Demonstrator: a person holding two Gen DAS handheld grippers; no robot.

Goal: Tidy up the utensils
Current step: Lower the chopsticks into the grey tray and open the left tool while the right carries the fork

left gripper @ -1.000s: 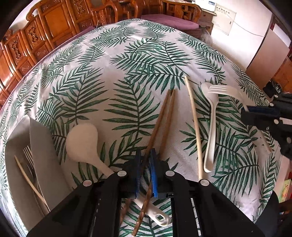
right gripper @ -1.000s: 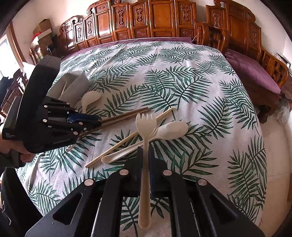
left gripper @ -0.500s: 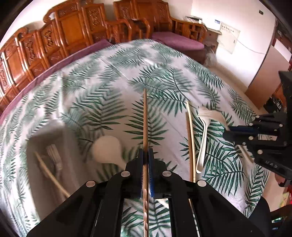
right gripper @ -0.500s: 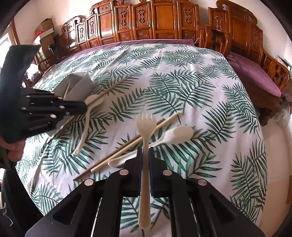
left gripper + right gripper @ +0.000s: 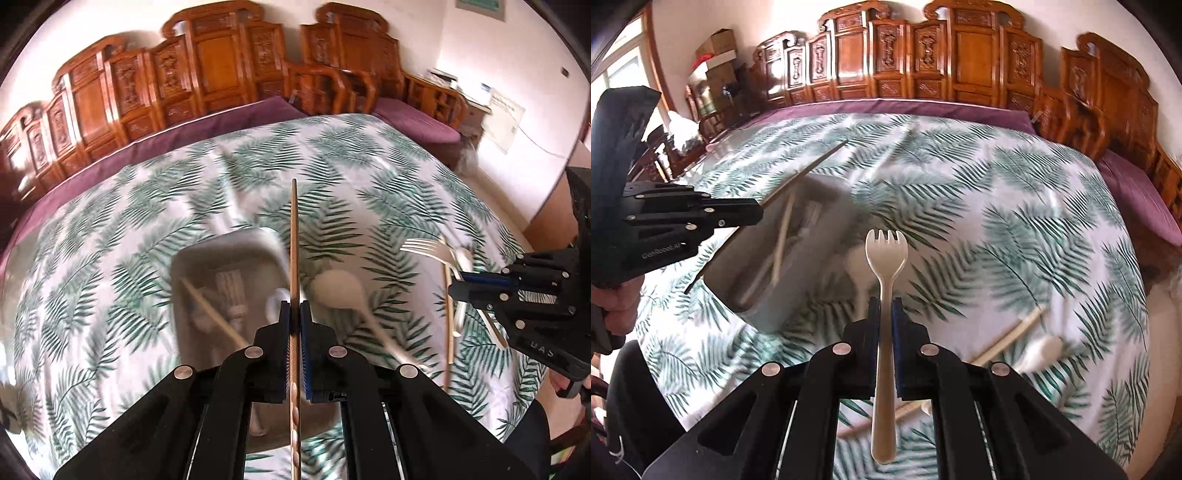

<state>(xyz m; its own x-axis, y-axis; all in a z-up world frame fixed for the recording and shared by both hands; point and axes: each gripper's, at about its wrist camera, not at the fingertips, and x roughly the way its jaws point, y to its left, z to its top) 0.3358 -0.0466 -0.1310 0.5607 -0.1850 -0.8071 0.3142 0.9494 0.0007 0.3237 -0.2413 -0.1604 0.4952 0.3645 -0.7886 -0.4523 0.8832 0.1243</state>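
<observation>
Brown wooden chopstick (image 5: 294, 236) is sitting clamped in the left hand-held gripper (image 5: 294, 314), jaws pinched tight on its shaft, tip pointing up and away, patterned butt end trailing below the jaws. It is hanging in the air above the grey tray (image 5: 192, 254), not in it yet. Cream plastic fork (image 5: 885, 258) is riding upright in the right hand-held gripper (image 5: 885, 310), jaws closed narrow on its handle, tines up, also off the desk (image 5: 1015, 206).

Progress, judging from what is lying where: partly done. Tray is already holding a pale chopstick (image 5: 212, 314) lying diagonally and what looks like another fork or two, blurred, so hard to count. Both held pieces are mid-carry, seemingly heading to the tray, neither dropped.

Remaining on the leaf-print cloth: a cream rice spoon (image 5: 338, 288) just beside the tray's right edge, a pale chopstick (image 5: 448, 325) further right, and a white spoon (image 5: 1039, 352) next to it. In the right wrist view the pale chopstick and spoon are sitting low right, well apart from the tray (image 5: 798, 295).

Chopstick is looking thin, smooth, slightly tapered, and straight in the grip. Fork is looking light, matte and short-tined. Carved wooden chairs (image 5: 960, 66) are ringing the desk behind. Person's hand (image 5: 618, 302) is gripping the left tool's handle.
</observation>
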